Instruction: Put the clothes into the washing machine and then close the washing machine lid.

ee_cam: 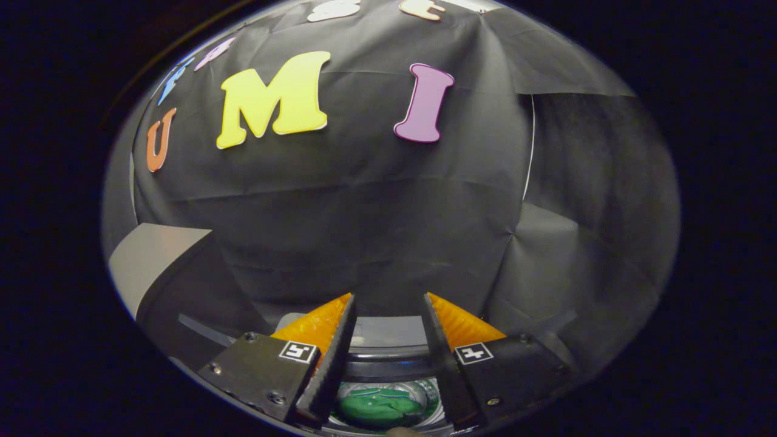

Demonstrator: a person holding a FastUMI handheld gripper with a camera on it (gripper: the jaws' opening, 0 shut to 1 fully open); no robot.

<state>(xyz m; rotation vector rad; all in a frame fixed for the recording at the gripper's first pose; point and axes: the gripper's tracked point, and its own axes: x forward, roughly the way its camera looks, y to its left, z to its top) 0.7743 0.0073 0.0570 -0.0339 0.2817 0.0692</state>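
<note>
My gripper [388, 303] hangs over the washing machine [388, 358], fingers spread and empty.
Down between my fingers I see green clothes [379, 406] lying inside the machine's drum. What looks like the raised lid [152, 267] stands beside the machine, though I can't be certain. The booth's black cloth wall [376, 212] hangs beyond the machine.

Gripper [388, 315] held level-ish, pointing forward and slightly down. Two fingers [332, 358] spread apart, clear gap between them, nothing pinched between tips. Both fingers angled inward toward tips, bases wide at bottom of view. Square marker tag on top of each finger base. Small rounded bit at bottom between finger bases, too cropped to identify.
</note>
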